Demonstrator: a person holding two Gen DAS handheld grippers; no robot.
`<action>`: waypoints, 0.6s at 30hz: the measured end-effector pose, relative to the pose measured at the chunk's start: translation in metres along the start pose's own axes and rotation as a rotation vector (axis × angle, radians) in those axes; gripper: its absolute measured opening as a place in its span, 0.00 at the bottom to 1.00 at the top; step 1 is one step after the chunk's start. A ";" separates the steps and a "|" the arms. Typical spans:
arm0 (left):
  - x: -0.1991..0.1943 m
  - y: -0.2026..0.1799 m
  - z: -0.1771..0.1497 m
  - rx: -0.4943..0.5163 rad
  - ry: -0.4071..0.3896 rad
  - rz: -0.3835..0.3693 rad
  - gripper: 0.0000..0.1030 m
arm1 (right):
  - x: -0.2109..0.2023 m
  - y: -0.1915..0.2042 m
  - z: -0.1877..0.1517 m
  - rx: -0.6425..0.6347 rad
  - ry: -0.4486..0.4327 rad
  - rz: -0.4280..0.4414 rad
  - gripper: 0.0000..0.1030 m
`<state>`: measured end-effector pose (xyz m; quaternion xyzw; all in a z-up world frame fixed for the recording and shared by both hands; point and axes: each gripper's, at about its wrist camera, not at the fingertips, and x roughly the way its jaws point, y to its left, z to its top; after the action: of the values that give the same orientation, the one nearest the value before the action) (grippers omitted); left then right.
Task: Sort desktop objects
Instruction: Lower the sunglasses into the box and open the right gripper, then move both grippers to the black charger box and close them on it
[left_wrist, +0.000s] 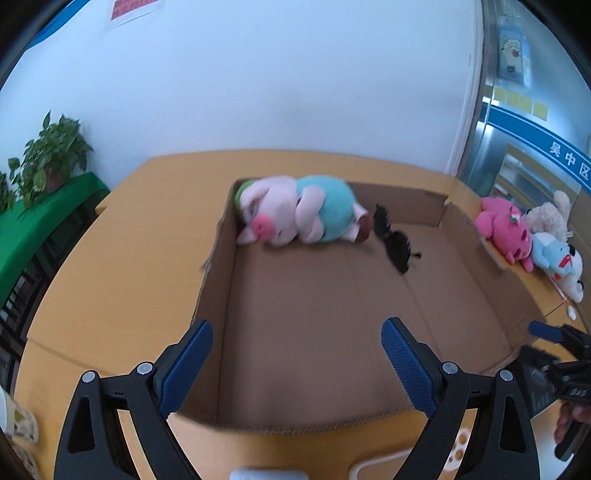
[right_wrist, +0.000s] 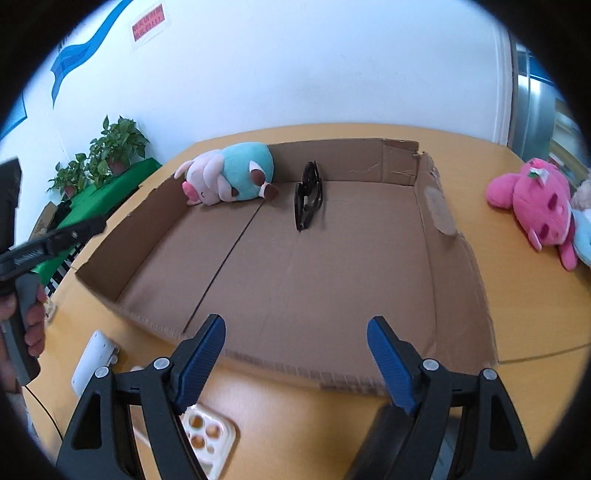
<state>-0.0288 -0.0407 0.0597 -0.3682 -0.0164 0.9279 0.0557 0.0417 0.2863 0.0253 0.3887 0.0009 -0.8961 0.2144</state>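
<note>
A shallow cardboard box (left_wrist: 218, 273) (right_wrist: 458, 266) lies on the wooden table. Inside it, at the far left corner, lies a pink pig plush in a teal shirt (left_wrist: 295, 214) (right_wrist: 236, 177). Black sunglasses (left_wrist: 393, 243) (right_wrist: 308, 195) lie beside it in the box. My left gripper (left_wrist: 297, 343) is open and empty over the box's near left corner. My right gripper (right_wrist: 295, 336) is open and empty over the box's near edge. A pink plush (left_wrist: 502, 229) (right_wrist: 535, 203) and other plush toys (left_wrist: 557, 254) lie on the table right of the box.
A white power strip (right_wrist: 92, 356) and a phone with a pale case (right_wrist: 207, 439) lie on the table near the front. Potted plants (left_wrist: 51, 155) (right_wrist: 114, 147) stand on a green-covered stand at the left. A white wall is behind the table.
</note>
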 end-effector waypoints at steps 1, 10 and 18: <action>-0.004 0.003 -0.009 -0.005 0.004 0.006 0.91 | -0.007 -0.004 -0.007 -0.004 -0.012 0.002 0.77; -0.038 -0.006 -0.056 -0.003 0.015 -0.070 0.91 | -0.058 -0.059 -0.062 0.018 -0.033 -0.048 0.78; -0.026 -0.104 -0.063 0.125 0.087 -0.290 0.91 | -0.060 -0.094 -0.095 0.099 0.035 0.018 0.78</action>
<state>0.0423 0.0589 0.0390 -0.3975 -0.0093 0.8926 0.2124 0.1082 0.4104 -0.0141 0.4143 -0.0430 -0.8862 0.2029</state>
